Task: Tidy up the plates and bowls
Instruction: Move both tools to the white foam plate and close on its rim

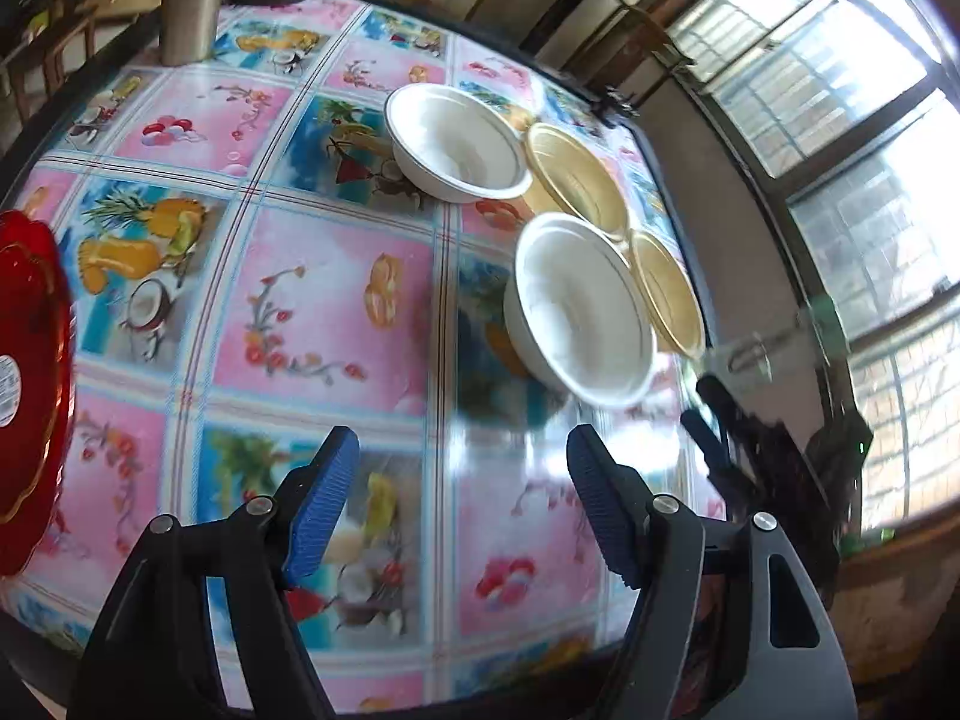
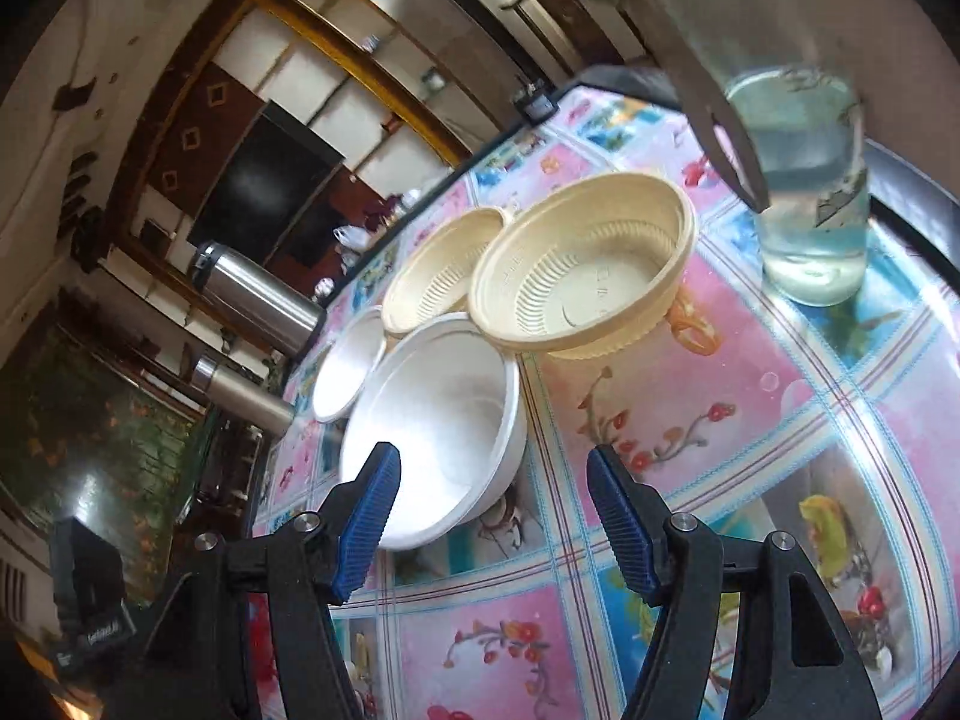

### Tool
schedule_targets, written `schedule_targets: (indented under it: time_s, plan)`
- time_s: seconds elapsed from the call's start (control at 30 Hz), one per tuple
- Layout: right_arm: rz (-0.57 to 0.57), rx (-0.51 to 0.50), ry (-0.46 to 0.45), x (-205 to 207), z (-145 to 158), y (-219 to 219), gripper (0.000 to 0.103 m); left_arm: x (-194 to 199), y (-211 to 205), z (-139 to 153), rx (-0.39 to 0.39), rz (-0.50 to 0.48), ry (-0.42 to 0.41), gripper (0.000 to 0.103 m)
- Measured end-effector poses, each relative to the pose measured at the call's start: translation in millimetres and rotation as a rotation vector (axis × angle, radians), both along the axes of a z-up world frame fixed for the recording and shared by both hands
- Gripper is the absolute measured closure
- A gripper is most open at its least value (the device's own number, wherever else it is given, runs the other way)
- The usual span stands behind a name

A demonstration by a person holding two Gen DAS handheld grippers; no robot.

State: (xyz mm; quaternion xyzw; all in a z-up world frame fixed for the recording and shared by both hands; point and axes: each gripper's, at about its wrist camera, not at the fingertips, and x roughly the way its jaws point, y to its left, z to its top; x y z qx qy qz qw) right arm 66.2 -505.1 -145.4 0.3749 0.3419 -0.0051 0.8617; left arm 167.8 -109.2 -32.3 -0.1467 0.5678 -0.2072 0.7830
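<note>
A round table (image 1: 336, 312) with a colourful fruit-and-flower cloth carries four bowls in a close group: two white bowls (image 2: 432, 420) and two beige bowls (image 2: 582, 276). A red plate (image 1: 30, 372) lies at the table's edge, well apart from them. The left gripper (image 1: 462, 456) and right gripper (image 2: 492, 474) are both spread wide and hold nothing.

Bright window (image 1: 840, 120) glare, motion blur

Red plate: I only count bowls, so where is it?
In the left wrist view, the red plate lies at the far left edge of the table, apart from the bowls.
</note>
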Motion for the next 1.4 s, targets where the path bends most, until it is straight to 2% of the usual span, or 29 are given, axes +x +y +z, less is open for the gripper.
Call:
schedule_targets:
  time_s: [0.1,0.23,0.43,0.57,0.77,1.17,1.23,1.27,1.33,1.4]
  plan:
    - [-0.005,0.026,0.007,13.4,-6.3,-7.8,0.036,26.4,-18.7,-7.4,-0.025,0.023,0.075,0.032]
    - [-0.004,0.065,0.031,30.5,-15.0,-14.6,0.037,44.1,-44.2,-10.1,-0.028,0.027,0.087,0.032]
    - [0.039,0.14,0.025,46.4,-28.4,-14.1,0.039,59.0,-71.5,-19.0,-0.015,0.021,0.085,0.032]
    - [0.059,0.175,0.052,50.0,-40.6,-12.3,0.04,63.5,-77.3,-28.0,-0.024,0.026,0.084,0.032]
    - [0.05,0.162,0.031,48.4,-37.7,-12.6,0.037,62.3,-77.4,-25.3,-0.054,0.043,0.021,0.032]
    - [0.041,0.161,0.03,55.6,-40.9,-13.3,0.038,67.6,-82.6,-40.5,-0.088,0.056,0.012,0.032]
    - [0.04,0.147,0.036,57.5,-41.0,-11.3,0.043,68.0,-81.9,-43.1,-0.078,0.062,0.009,0.032]
    - [0.041,0.141,0.04,58.9,-41.4,-10.2,0.049,67.9,-79.8,-44.2,-0.082,0.075,0.004,0.033]
    - [0.046,0.132,0.055,60.6,-44.2,-8.2,0.059,68.0,-77.8,-45.2,-0.091,0.08,0.002,0.044]
    - [0.051,0.128,0.073,62.4,-47.3,-6.6,0.08,66.5,-75.2,-45.5,-0.088,0.088,-0.01,0.053]
